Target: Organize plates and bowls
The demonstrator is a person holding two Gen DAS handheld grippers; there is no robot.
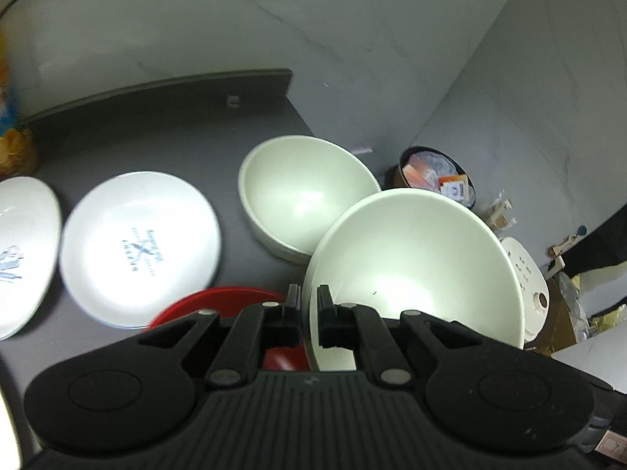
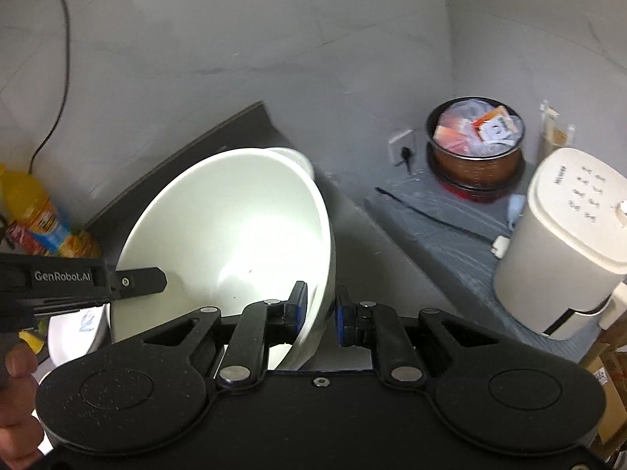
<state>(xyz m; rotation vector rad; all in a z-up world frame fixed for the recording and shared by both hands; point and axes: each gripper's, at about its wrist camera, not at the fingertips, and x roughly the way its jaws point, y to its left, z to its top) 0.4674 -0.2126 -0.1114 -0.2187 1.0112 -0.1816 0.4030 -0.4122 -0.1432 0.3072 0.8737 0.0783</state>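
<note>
Both grippers | left (image 1: 309, 297), right (image 2: 319, 297) fingers pinch raised bowl (image 1: 415, 266) rim

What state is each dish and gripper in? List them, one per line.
Large white bowl: lifted, tilted, rim gripped by both grippers.
Second white bowl: upright on the table, empty.
Printed plate: flat on the table, empty.
Red plate: flat, partly hidden.
Left gripper: shut on the bowl rim.
Right gripper: straddling the bowl rim.

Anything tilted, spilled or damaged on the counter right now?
Only the large white bowl is off level: it is tipped steeply, with the left tool and right tool each straddling its rim. The second bowl and printed plate sit flat. No spills or visible cracks.
</note>
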